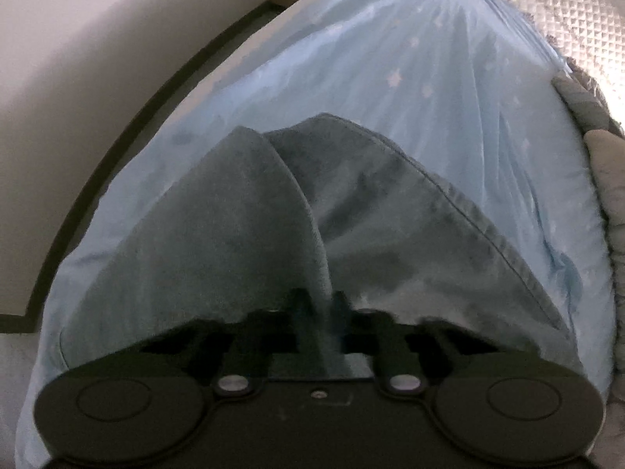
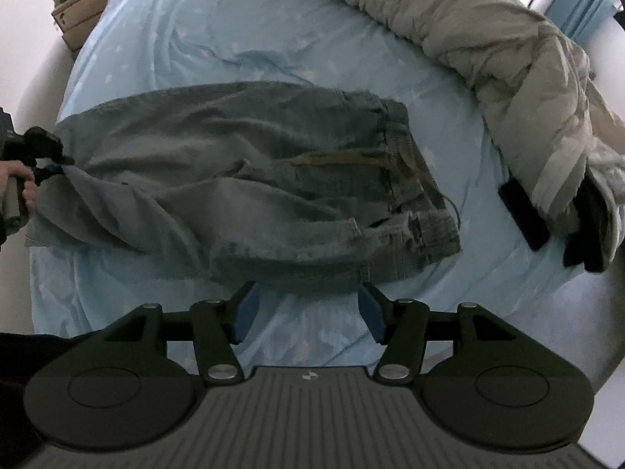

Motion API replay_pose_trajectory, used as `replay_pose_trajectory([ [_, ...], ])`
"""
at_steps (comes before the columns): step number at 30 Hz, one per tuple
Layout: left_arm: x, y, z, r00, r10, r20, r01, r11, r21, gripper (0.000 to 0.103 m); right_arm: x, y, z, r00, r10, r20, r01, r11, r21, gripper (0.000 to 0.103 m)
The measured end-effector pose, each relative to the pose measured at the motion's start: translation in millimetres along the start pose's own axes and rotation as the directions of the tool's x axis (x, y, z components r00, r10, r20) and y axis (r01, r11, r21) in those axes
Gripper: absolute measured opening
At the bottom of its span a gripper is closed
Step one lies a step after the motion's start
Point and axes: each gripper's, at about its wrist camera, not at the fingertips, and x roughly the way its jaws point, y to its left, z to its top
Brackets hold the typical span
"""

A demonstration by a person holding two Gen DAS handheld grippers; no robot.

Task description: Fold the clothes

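A pair of grey-blue jeans (image 2: 250, 179) lies folded lengthwise across a bed covered by a light blue sheet (image 2: 218, 39) printed with pale stars, the waistband to the right and the leg ends to the left in the right wrist view. The left gripper (image 1: 322, 305) has its fingers closed on a fold of the denim near the leg ends; in its own view the cloth rises as a ridge straight up from between the tips. The same gripper shows at the left edge of the right wrist view, held by a hand (image 2: 17, 185). The right gripper (image 2: 308, 310) hangs over the sheet at the near edge of the jeans, its blue-padded fingers (image 2: 247, 308) spread apart with only bare sheet between them. A rumpled beige quilt (image 2: 488, 51) lies along the far right of the bed, with a dark flat object (image 2: 523, 215) beside its near end.
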Motion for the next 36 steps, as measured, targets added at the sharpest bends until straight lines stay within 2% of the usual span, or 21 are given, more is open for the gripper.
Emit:
replay_pose_trajectory([
  [7, -61, 20, -21, 0.993, -0.062, 0.096, 0.067, 0.997, -0.042, 0.001, 9, 10, 18, 0.996, 0.088, 0.026, -0.087, 0.996, -0.033, 0.058],
  [10, -93, 47, -41, 0.989, -0.065, 0.131, 0.08, 0.99, -0.112, 0.001, 17, 21, 26, 0.989, 0.145, 0.018, -0.144, 0.987, -0.075, 0.058],
  [14, -128, 86, -82, 0.987, -0.042, 0.152, 0.074, 0.974, -0.214, 0.001, 24, 38, 35, 0.976, 0.219, 0.007, -0.216, 0.965, -0.15, 0.058],
  [17, -146, 118, -122, 0.99, -0.015, 0.142, 0.062, 0.942, -0.33, 0.001, 29, 45, 43, 0.966, 0.259, -0.01, -0.256, 0.949, -0.185, 0.058],
  [21, -147, 153, -170, 0.996, 0.023, 0.089, 0.022, 0.881, -0.472, 0.001, 36, 55, 48, 0.953, 0.298, -0.049, -0.301, 0.927, -0.223, 0.058],
  [23, -140, 166, -189, 0.998, 0.028, 0.048, 0.001, 0.855, -0.518, 0.002, 37, 60, 48, 0.948, 0.311, -0.066, -0.317, 0.915, -0.249, 0.058],
  [27, -127, 185, -211, 1.0, -0.002, -0.016, -0.007, 0.827, -0.563, 0.004, 37, 66, 45, 0.944, 0.318, -0.088, -0.33, 0.894, -0.302, 0.058],
  [32, -136, 185, -214, 1.0, -0.01, -0.003, 0.007, 0.835, -0.55, 0.017, 40, 60, 41, 0.947, 0.307, -0.091, -0.321, 0.899, -0.298, 0.058],
  [34, -138, 180, -213, 1.0, -0.017, -0.008, 0.01, 0.849, -0.529, 0.024, 42, 55, 41, 0.951, 0.297, -0.085, -0.309, 0.911, -0.274, 0.058],
  [36, -147, 172, -210, 1.0, -0.016, -0.001, 0.013, 0.872, -0.489, 0.037, 45, 50, 41, 0.956, 0.283, -0.075, -0.293, 0.927, -0.236, 0.058],
])
